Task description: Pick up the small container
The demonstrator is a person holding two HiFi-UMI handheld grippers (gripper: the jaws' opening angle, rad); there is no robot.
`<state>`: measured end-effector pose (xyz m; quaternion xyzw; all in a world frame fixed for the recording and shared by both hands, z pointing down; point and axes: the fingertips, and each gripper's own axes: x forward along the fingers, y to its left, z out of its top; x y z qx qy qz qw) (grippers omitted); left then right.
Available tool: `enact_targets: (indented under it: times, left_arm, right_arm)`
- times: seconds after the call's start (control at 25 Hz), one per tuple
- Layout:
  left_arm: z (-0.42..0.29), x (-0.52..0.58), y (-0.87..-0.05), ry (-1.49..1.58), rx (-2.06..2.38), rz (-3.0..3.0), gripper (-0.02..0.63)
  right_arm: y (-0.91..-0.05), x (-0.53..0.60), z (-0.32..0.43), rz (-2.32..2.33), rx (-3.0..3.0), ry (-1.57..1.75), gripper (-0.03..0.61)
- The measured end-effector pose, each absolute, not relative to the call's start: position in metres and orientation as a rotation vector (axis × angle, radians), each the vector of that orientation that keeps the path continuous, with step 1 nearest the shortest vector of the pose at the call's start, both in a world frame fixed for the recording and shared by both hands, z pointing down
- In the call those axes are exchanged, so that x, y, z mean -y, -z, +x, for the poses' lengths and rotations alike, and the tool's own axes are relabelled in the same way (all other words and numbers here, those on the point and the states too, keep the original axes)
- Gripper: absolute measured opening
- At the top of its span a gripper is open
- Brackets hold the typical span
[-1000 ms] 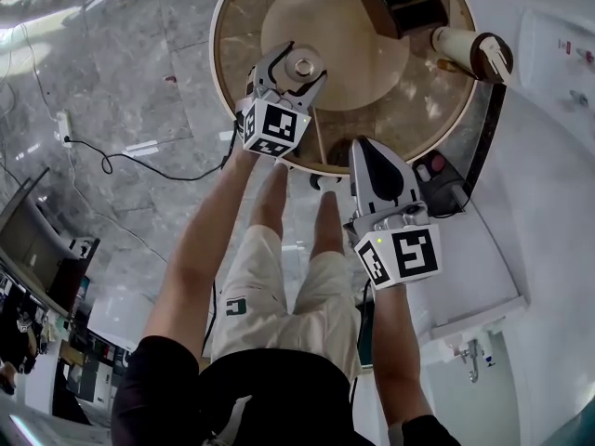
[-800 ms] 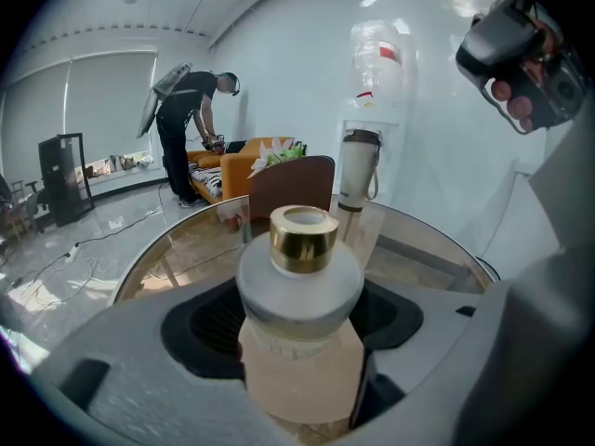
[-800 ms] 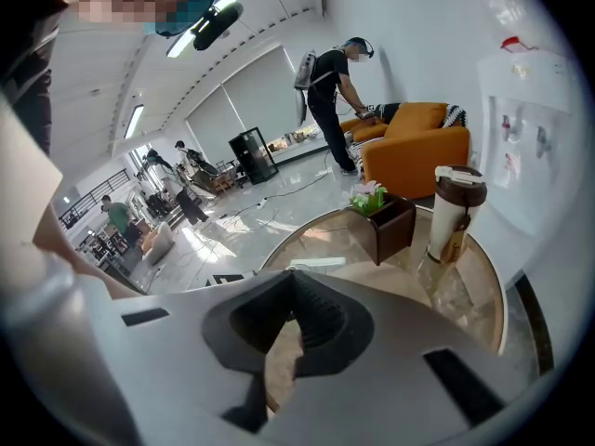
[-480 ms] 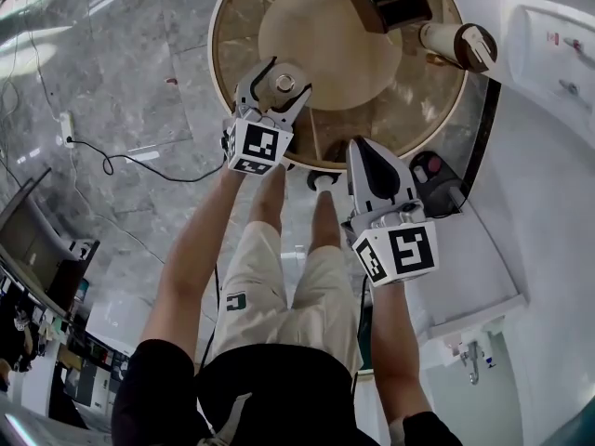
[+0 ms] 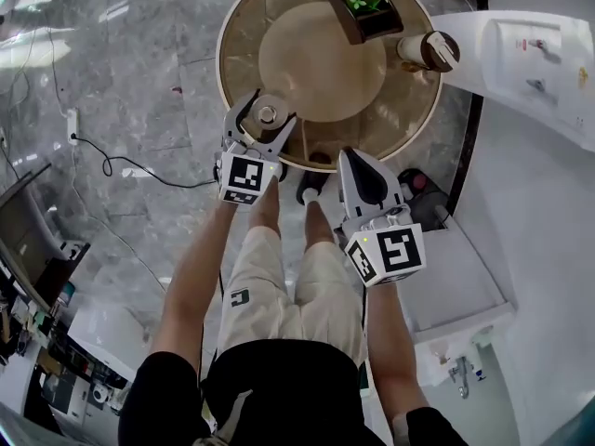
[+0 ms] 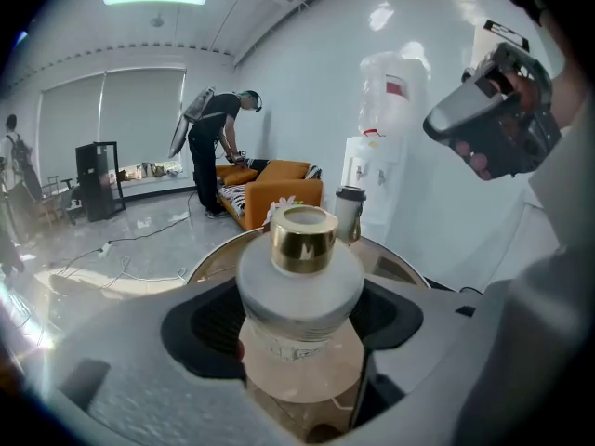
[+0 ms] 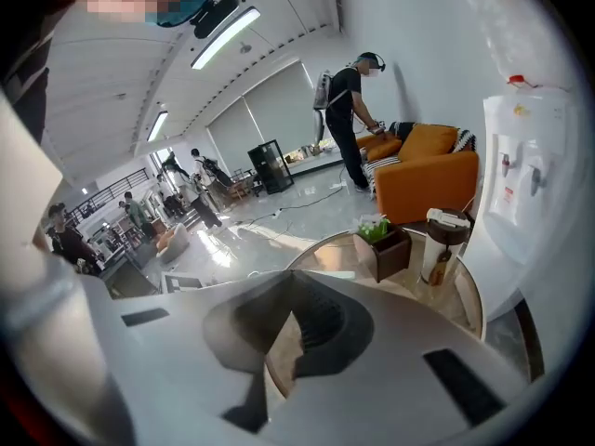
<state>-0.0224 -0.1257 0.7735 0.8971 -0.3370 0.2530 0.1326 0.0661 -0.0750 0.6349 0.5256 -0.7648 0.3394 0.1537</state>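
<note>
Small container (image 5: 267, 114) shows in my head view between the jaws of the left gripper (image 5: 266, 110), over the near-left rim of the round bench (image 5: 409, 110). The right gripper (image 5: 351, 156) hangs just off the bench's near edge. A flower planter (image 5: 363, 12) and a tumbler (image 5: 428, 49) stand on the far side, well apart from both. In my left gripper view, the jaws close on the container's frosted white body, below its gold cap. In my right gripper view, the jaws meet at their tips with nothing between them.
</note>
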Motion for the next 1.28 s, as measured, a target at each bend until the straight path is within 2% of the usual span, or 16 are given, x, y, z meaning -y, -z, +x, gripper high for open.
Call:
enact_targets:
  times: [0.44,1.28]
  left_arm:
    - [-0.032,0.070,-0.637,-0.636,1.167,2.516,0.327]
    - [0.008,0.008,-0.386,-0.471,1.104,2.553,0.327]
  right_arm:
    - [-0.549,0.020,0.093,1.469,2.266,-0.846,0.005]
    - [-0.371,0.012,0.113,1.524,2.462,-0.560,0.003]
